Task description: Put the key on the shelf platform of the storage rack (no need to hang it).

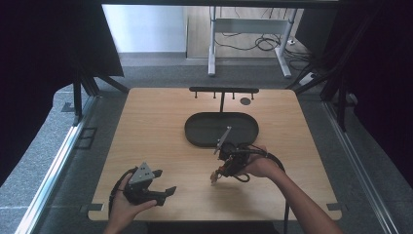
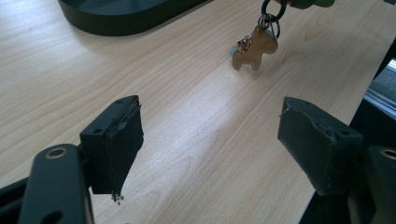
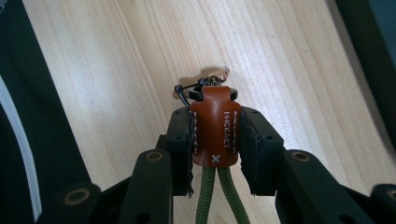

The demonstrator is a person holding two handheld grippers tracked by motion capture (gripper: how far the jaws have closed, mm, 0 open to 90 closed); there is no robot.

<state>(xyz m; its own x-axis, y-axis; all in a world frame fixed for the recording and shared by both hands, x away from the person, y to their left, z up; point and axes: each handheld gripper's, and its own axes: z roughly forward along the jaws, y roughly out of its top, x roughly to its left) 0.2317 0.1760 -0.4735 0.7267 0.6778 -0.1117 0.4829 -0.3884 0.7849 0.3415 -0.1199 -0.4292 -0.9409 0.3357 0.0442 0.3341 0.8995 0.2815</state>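
Note:
My right gripper (image 1: 220, 171) is shut on a keychain and holds it just above the wooden table (image 1: 160, 126), in front of the black oval tray (image 1: 194, 132). In the right gripper view its pads (image 3: 180, 140) clamp the brown leather tab (image 3: 215, 126), with a green cord (image 3: 219, 196) trailing back and a black ring (image 3: 194, 91) at the tip. A wooden horse charm (image 2: 254, 51) hangs from the ring. My left gripper (image 1: 164, 181) rests at the table's front left, open, with nothing between its pads (image 2: 119, 140).
A black bar with small pegs (image 1: 223, 90) stands on a post behind the tray. A dark round mark (image 1: 245, 101) sits near the back right. The table's front edge runs close under both hands. A white desk frame (image 1: 248, 29) stands beyond the table.

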